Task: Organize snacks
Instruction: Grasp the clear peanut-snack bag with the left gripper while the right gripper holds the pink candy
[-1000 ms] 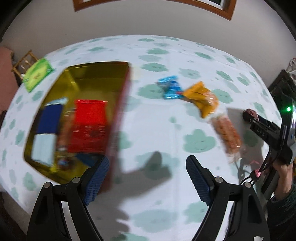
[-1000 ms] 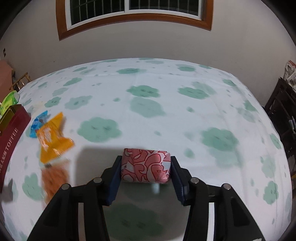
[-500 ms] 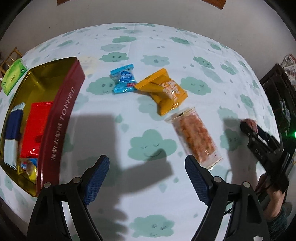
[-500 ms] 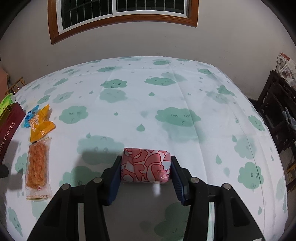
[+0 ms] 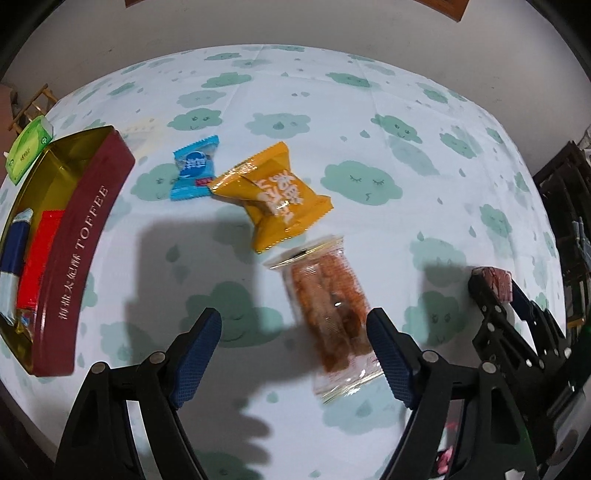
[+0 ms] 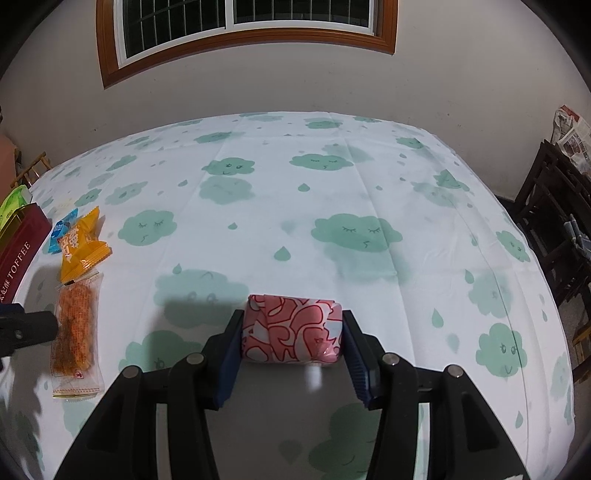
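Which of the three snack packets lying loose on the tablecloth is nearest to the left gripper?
The clear packet of orange-brown sticks: it lies beside the left gripper's fingertip, nearer than both others.

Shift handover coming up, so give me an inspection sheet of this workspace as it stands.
Surface: table under a white tablecloth with green clouds.
Job's things: maroon toffee tin, open, with red and blue packs inside; blue packet, yellow packet and clear snack pack loose beside it.
Clutter: green box behind the tin.
Grippers: left gripper open over the clear pack, its jaws having just been closing, nothing pressed; right gripper shut on a pink wrapped snack.
Cables: nothing seen.
Surroundings: window, plain wall, dark shelving at right.
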Demonstrator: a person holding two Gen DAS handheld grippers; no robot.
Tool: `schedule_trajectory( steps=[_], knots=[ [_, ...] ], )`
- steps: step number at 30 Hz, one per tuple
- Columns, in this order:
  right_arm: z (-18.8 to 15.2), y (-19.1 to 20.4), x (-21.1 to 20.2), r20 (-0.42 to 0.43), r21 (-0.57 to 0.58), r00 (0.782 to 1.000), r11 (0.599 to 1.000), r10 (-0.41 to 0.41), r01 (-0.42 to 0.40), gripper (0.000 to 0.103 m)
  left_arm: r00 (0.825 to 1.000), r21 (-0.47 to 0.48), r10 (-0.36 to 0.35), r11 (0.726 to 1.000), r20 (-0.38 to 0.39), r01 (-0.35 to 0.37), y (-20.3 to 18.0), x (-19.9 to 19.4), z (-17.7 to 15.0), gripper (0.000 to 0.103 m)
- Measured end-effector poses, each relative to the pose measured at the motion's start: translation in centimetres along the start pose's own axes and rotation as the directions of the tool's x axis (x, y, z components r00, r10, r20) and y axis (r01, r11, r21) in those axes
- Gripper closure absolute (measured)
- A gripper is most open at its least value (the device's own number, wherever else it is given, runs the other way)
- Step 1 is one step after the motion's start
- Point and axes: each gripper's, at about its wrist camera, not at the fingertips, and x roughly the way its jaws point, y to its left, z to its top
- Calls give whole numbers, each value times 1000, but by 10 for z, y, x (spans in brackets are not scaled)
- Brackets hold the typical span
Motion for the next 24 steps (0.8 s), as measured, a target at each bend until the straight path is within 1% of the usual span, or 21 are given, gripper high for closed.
schedule_trajectory(
  steps=[4,6,9,12,16,17,18,19,21,24],
  knots=[
    [0,1,0,0,0,1000,1000,0,0,51,1000,1,18,1000,-1,-18,-7,8,2,25],
    [0,1,0,0,1,1000,1000,1,-1,51,999,20,38,999,-2,-38,-9,12,1,25],
    [0,1,0,0,0,1000,1000,0,0,51,999,41,49,998,4,-49,-6,12,1,23],
    [0,1,0,0,0,1000,1000,0,0,51,998,66,63,996,6,-63,-2,10,0,27],
    [0,1,0,0,0,1000,1000,0,0,51,996,108,84,990,16,-85,9,6,-4,29],
    [0,1,0,0,0,1000,1000,0,0,51,996,113,88,990,17,-89,11,6,-4,32],
    [0,0,0,0,1,1000,1000,0,0,51,996,120,86,989,12,-87,14,8,-5,35],
    [0,0,0,0,1,1000,1000,0,0,51,997,126,79,989,1,-79,16,10,-5,35],
    [0,1,0,0,1,1000,1000,0,0,51,998,133,60,990,-23,-57,18,14,-7,36],
    [0,1,0,0,1,1000,1000,0,0,51,999,189,43,981,-33,-36,13,16,-11,36]
  ],
)
